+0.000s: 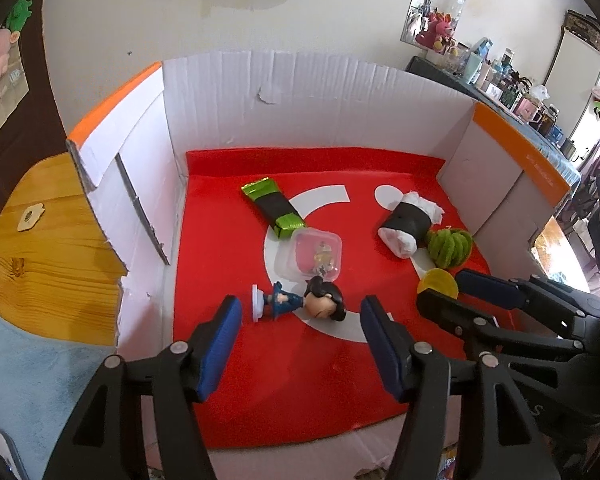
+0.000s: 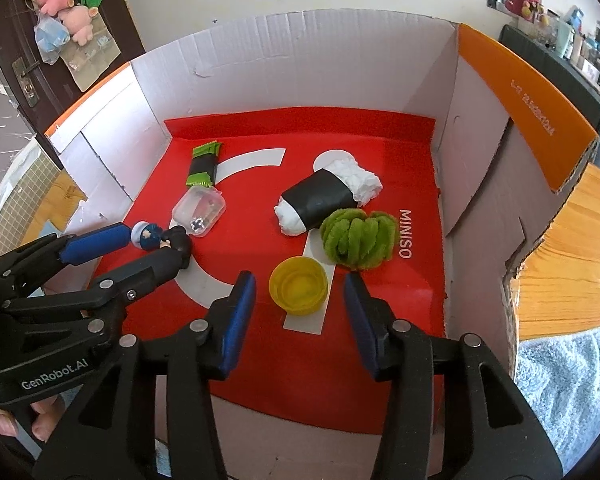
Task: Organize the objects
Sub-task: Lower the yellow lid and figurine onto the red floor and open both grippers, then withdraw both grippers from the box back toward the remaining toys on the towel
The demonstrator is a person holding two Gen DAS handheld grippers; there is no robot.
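A cardboard box (image 1: 300,100) lined in red holds the objects. A small figurine (image 1: 300,304) with black hair and blue clothes lies on its side between the pads of my left gripper (image 1: 300,312), which is open and does not press on it. A yellow bottle cap (image 2: 298,286) sits upside down between the pads of my right gripper (image 2: 299,282), open with gaps on both sides. Further in lie a clear plastic case (image 1: 310,256), a green and black snack bar (image 1: 274,210), a white roll in a black band (image 2: 328,196) and a green fuzzy scrunchie (image 2: 358,238).
The box walls (image 2: 480,120) rise on three sides, with orange flaps on the left and right. The box stands on a wooden table (image 1: 40,240) with a pale blue towel (image 2: 560,380) near the front. A hand (image 2: 20,420) grips the left gripper's handle.
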